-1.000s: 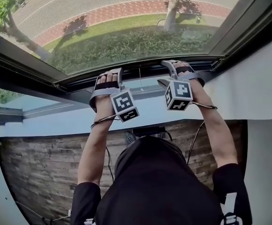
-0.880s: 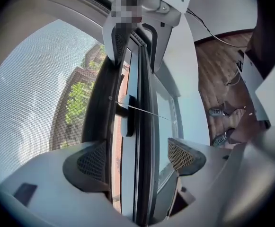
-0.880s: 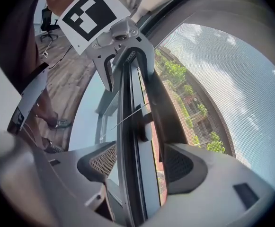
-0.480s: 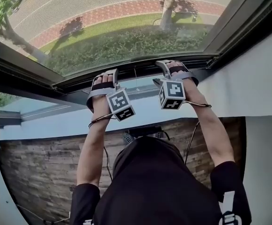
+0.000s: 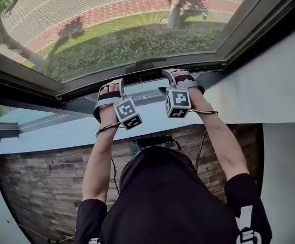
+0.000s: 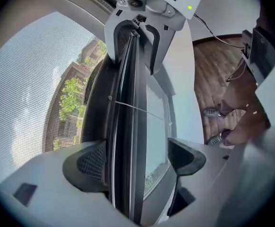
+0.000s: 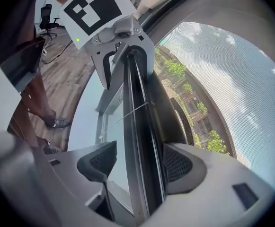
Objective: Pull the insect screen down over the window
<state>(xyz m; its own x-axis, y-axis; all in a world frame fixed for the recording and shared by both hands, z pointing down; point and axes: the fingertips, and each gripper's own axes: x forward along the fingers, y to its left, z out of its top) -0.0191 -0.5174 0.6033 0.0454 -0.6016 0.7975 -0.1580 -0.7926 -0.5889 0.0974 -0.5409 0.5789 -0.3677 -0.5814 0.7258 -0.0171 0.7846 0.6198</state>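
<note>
Insect screen (image 5: 111,29) spanning the window opening, with its dark bottom bar (image 5: 143,71) low and close to the lower window frame (image 5: 25,85). Left gripper (image 5: 110,87) and right gripper (image 5: 175,76) straddle the bar to the left and right of its central handle (image 5: 144,63). Each gripper's jaws stand apart with the bar between them. The far pad touches the bar and the near pad stands clear of it.

Arms (image 5: 100,156) outstretched; left tool (image 5: 110,85) and right tool (image 5: 176,75) abreast, jaws apart.
</note>
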